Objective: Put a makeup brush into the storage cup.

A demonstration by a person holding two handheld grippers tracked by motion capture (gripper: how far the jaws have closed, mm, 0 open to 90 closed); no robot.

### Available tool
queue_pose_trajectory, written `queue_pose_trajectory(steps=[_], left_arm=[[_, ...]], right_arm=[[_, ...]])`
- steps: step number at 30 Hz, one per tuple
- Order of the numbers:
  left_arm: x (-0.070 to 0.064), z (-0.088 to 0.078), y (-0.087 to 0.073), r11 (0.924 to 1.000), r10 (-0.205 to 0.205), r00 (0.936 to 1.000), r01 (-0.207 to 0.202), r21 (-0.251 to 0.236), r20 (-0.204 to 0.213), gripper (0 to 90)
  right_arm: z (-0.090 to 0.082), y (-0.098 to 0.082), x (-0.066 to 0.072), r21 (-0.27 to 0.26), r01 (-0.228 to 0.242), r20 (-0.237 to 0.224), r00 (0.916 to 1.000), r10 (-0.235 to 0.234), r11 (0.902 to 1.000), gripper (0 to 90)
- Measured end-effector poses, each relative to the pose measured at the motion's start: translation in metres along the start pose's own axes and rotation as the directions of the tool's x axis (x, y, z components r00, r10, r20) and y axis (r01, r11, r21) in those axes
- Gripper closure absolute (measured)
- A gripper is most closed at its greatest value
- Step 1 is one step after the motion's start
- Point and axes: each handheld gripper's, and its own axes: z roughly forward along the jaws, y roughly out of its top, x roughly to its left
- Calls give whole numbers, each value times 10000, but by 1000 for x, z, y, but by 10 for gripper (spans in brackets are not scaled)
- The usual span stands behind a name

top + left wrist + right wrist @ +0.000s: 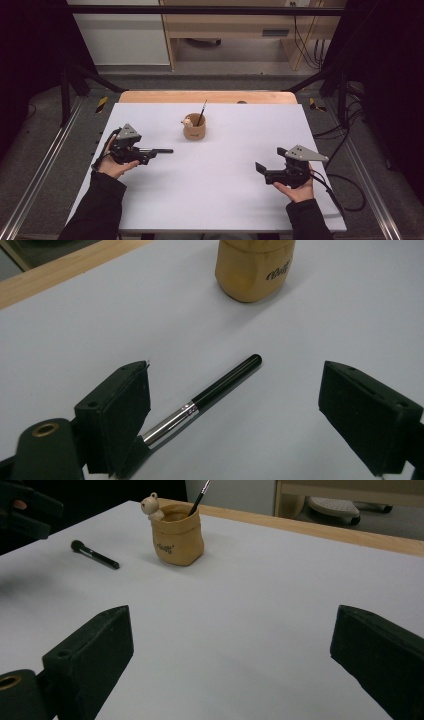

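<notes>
A tan pouch-shaped cup point(194, 129) with a small bear figure on its rim stands at the middle back of the white table point(220, 200). A thin brush point(202, 112) leans in it. A second brush point(227, 382), with a black handle and a silver ferrule, lies flat on the table between the jaws of my left gripper point(235, 390), which is open; its head end is hidden under the left jaw. The high view puts that gripper point(150, 153) at the table's left. My right gripper point(230, 630) is open and holds nothing, at the right point(262, 172), well short of the cup point(177, 537).
A wooden strip point(207, 96) runs along the table's far edge. Metal rails point(47, 155) flank the table, and cables point(345, 195) trail at the right. A shelf unit point(225, 30) stands on the floor beyond.
</notes>
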Motion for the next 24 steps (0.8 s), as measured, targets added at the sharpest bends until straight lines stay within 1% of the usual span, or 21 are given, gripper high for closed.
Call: queue_pose_trajectory(steps=[1, 2, 6, 7, 8, 9, 12, 16, 18, 23, 24], left_arm=[[1, 2, -1, 10000, -51, 10000, 50, 59, 61, 126], [2, 3, -1, 9999, 4, 10000, -4, 100, 60, 128], [4, 10, -3, 9996, 3, 9999, -7, 287, 117, 132], [6, 12, -4, 9993, 68, 9999, -71, 360, 110, 132], [7, 14, -5, 9991, 23, 9999, -29, 432, 139, 134], [8, 15, -5, 9986, 93, 9998, -100, 510, 151, 136], [9, 18, -7, 9978, 21, 9998, -33, 657, 183, 145], [11, 23, -9, 9962, 102, 9997, -120, 862, 209, 162], [12, 26, -10, 9955, 26, 9997, -50, 945, 256, 175], [13, 35, -12, 9933, 75, 9997, -100, 1151, 219, 199], [13, 37, -12, 9925, 141, 9997, -162, 1215, 182, 202]], right_arm=[[0, 0, 0, -9, -7, -4, 10000, 7, 10000, 43], [0, 0, 0, -14, -13, -16, 10000, 13, 10000, 43], [1, 0, 0, 16, 14, -14, 10000, -14, 10000, 42], [1, 0, 1, 18, 14, -19, 10000, -14, 10000, 42], [1, 0, 0, 13, 30, -24, 10000, -30, 10000, 43], [1, 0, 0, 12, 23, -27, 10000, -23, 10000, 42], [1, 0, 0, 9, 16, -25, 10000, -16, 10000, 43], [1, 0, 0, -1, 8, -24, 10000, -8, 10000, 42], [1, 0, 1, 3, 14, -25, 10000, -14, 10000, 42], [1, 0, 0, 6, 21, -19, 10000, -21, 10000, 43], [1, 0, 0, 12, 23, -19, 10000, -23, 10000, 42]])
